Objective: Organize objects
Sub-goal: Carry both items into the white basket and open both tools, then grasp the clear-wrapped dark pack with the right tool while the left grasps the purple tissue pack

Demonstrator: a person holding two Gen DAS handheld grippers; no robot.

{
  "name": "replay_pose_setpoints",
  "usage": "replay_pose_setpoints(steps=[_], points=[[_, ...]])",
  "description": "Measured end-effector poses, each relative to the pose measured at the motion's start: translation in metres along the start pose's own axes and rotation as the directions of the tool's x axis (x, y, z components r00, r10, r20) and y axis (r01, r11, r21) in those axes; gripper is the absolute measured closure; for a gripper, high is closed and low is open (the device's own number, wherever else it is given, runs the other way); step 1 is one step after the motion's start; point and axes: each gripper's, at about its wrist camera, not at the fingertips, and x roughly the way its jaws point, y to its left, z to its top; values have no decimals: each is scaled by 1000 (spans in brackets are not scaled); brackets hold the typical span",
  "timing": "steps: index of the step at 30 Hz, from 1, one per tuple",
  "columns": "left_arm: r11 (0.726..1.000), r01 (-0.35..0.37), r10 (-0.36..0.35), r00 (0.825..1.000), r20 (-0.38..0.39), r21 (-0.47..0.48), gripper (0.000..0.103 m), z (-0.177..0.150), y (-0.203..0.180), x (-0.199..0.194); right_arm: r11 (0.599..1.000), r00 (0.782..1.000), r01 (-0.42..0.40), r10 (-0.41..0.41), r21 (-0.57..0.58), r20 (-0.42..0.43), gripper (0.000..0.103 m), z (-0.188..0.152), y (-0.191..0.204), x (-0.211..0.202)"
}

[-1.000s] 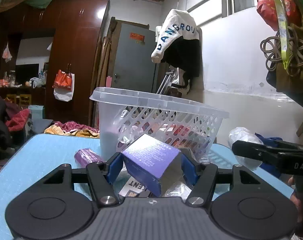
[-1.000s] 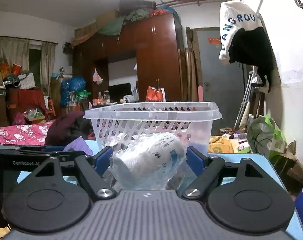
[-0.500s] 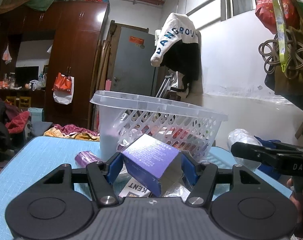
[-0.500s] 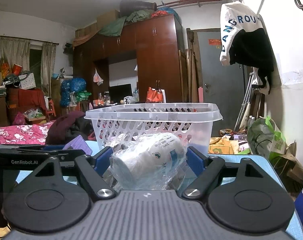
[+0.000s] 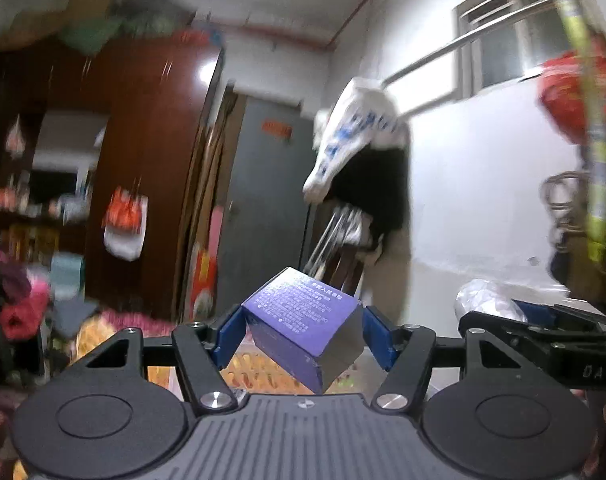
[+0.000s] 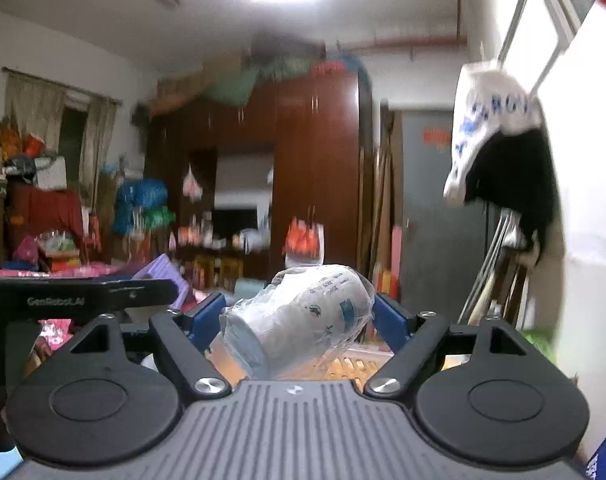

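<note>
My left gripper [image 5: 301, 334] is shut on a purple box [image 5: 303, 326] and holds it up in the air. My right gripper [image 6: 299, 320] is shut on a white roll wrapped in clear plastic [image 6: 303, 316], also held high. The white plastic basket shows only as a strip of its lattice wall low between the fingers in the left wrist view [image 5: 259, 372] and in the right wrist view [image 6: 355, 362]. The right gripper also shows at the right edge of the left wrist view [image 5: 543, 344]. The left gripper shows at the left of the right wrist view [image 6: 79, 292].
A dark wooden wardrobe [image 5: 143, 160] and a grey door [image 5: 263, 208] stand beyond. A white and black garment [image 5: 363, 168] hangs on the right wall. Bags [image 5: 575, 92] hang at the far right. Both views are blurred.
Both grippers have risen with their loads. The basket has dropped from the middle of both views to a strip at the bottom, and the blue table top is out of sight.
</note>
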Motion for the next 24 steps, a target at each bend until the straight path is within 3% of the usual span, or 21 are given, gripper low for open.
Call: replay_pose_setpoints(steps=[3,6,8,9,10,11,12,15,17,19,21,24], points=[[999,-5,0,995,-104,-49,36,1,11,35,1000,997,-17,19,26,-76,21,4,-11,35],[999,-38,34,991,-133,-23,36,-9,14,50,1000,994,10,-12,-20,-111,20,-6,-9,53],[999,-25,19,989,-146,-42,35,-16,19,55,1000,992,9,-11,-11,-126,19,-14,-11,60],[999,-24,18,989,-148,-40,33,-17,20,55,1000,992,-1,1,6,-128,14,-16,-13,58],[999,-36,32,987,-160,-22,25,-18,20,56,1000,991,-14,17,26,-129,1,-19,-16,57],[999,-45,43,983,-178,-6,13,-20,20,55,999,991,-25,30,41,-129,0,-20,-17,55],[999,-50,50,981,-190,6,13,-20,18,53,999,993,-25,30,47,-113,0,-21,-18,50],[997,-53,58,991,-121,49,13,-19,16,18,996,995,-18,27,87,-99,0,-19,-22,23],[994,-61,69,994,-89,86,11,-26,19,-11,990,995,-69,78,126,-65,0,-27,-29,-2],[992,-85,94,990,-106,91,7,-41,28,-35,985,990,-73,91,157,-111,0,-46,-33,-21],[986,-143,155,973,-169,83,6,-59,40,-42,984,977,-73,103,162,-185,0,-72,-32,-26],[963,-259,269,924,-271,74,7,-87,58,-29,981,946,-38,97,192,-308,0,-110,-34,-11]])
